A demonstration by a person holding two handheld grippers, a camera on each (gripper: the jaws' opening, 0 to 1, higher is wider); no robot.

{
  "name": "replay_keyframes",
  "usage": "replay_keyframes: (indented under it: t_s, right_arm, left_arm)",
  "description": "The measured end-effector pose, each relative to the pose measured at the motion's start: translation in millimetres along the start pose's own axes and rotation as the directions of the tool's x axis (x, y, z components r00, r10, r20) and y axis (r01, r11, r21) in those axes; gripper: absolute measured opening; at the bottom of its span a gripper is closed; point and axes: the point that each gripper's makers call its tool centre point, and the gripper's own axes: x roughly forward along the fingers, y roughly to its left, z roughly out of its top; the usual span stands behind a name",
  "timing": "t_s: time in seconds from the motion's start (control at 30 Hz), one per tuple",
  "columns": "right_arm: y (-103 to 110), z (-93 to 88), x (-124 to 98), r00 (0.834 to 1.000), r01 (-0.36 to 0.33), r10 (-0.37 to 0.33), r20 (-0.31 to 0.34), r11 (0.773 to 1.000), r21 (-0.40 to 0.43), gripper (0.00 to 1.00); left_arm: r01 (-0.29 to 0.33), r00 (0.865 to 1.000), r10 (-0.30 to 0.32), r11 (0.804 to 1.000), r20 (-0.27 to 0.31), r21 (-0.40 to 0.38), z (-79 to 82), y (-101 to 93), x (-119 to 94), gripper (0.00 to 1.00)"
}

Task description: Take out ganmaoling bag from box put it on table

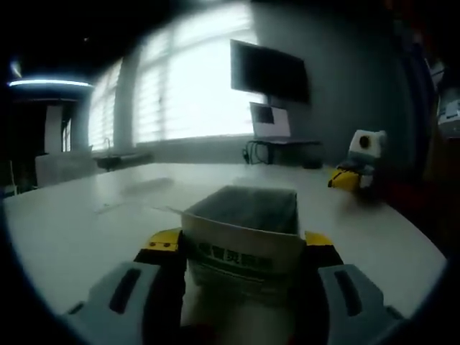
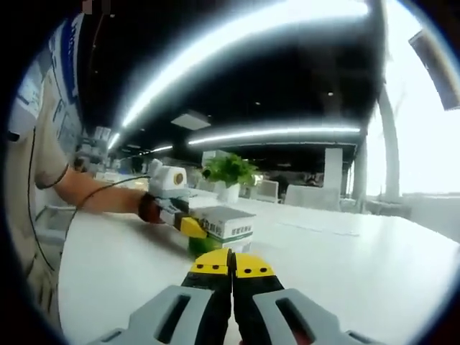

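A white medicine box [image 1: 244, 233] with green print sits clamped between the yellow-tipped jaws of the left gripper [image 1: 243, 248], standing on a broad white table [image 1: 86, 215]. In the left gripper view the box's top is open and its inside is dark; whether the ganmaoling bag is inside cannot be told from here. Thin, pale sheets [image 1: 136, 192] lie flat on the table beyond the box, too blurred to name. Farther across the table the right gripper [image 1: 353, 176] shows near the far edge, well apart from the box. Behind it a dark wall screen [image 1: 269, 70] hangs beside bright windows [image 1: 187, 79], with a laptop [image 1: 270, 121] on a stand below it.

In the right gripper view, the right gripper [image 2: 232, 272] has its two jaws pressed together with nothing between them, low over the white table [image 2: 345, 266]. Ahead, the left gripper [image 2: 188, 223] grips the medicine box [image 2: 224, 221] from the side, a person's forearm [image 2: 97, 194] reaching in from the left with a cable trailing along it. A potted green plant [image 2: 228, 171] stands on the table behind the box, under long ceiling light strips [image 2: 273, 135].
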Motion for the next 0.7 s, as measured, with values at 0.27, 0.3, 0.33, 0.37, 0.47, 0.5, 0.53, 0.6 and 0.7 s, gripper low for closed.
replay_keyframes:
  t_s: [0.27, 0.3, 0.33, 0.37, 0.47, 0.5, 0.53, 0.6, 0.7]
  right_arm:
    - [17.6, -4.3, 3.8, 0.996, -0.084, 0.081, -0.035, 0.989, -0.12, 0.0]
    - [15.3, -4.3, 3.6, 0.997, -0.073, 0.069, -0.035, 0.989, -0.128, 0.0]
    - [13.1, -4.7, 3.1, 0.998, -0.064, 0.059, -0.037, 0.99, -0.124, 0.0]
    - [10.5, -5.5, 2.6, 0.998, -0.052, 0.049, -0.038, 0.994, -0.094, 0.0]
    - [9.8, -3.6, 2.8, 0.999, -0.048, 0.047, -0.023, 0.997, -0.068, 0.0]
    - [9.9, -3.0, 3.1, 0.999, -0.045, 0.044, -0.019, 0.997, -0.062, 0.0]
    - [8.9, -1.2, 3.3, 0.999, -0.037, 0.037, -0.016, 0.998, -0.045, 0.0]
    - [5.2, -2.0, 2.9, 0.999, -0.03, 0.03, -0.025, 1.0, -0.002, 0.0]
    - [5.9, -6.1, 3.6, 0.998, -0.046, 0.047, -0.046, 0.999, 0.019, 0.0]
  left_arm:
    - [0.001, 1.0, -0.001, 1.0, -0.005, 0.015, 0.5, -18.2, -8.1, 0.49]
    - [-0.001, 1.0, 0.001, 1.0, -0.005, 0.019, 0.8, -20.2, -9.3, 0.49]
    - [-0.003, 1.0, 0.004, 1.0, -0.006, 0.019, 0.9, -21.2, -10.2, 0.49]
    - [-0.005, 1.0, 0.005, 1.0, -0.006, 0.018, 0.8, -21.7, -10.8, 0.49]
    - [-0.013, 1.0, 0.013, 1.0, -0.004, 0.007, -0.4, -25.7, -14.7, 0.49]
    - [-0.016, 1.0, 0.016, 1.0, -0.003, 0.003, -0.5, -27.1, -16.1, 0.49]
    - [-0.018, 1.0, 0.018, 1.0, -0.003, -0.001, -0.7, -28.9, -17.7, 0.49]
    - [-0.018, 1.0, 0.017, 1.0, -0.004, -0.007, -1.0, -31.9, -20.1, 0.49]
    - [-0.02, 1.0, 0.02, 1.0, -0.005, -0.013, -1.2, -37.1, -24.2, 0.49]
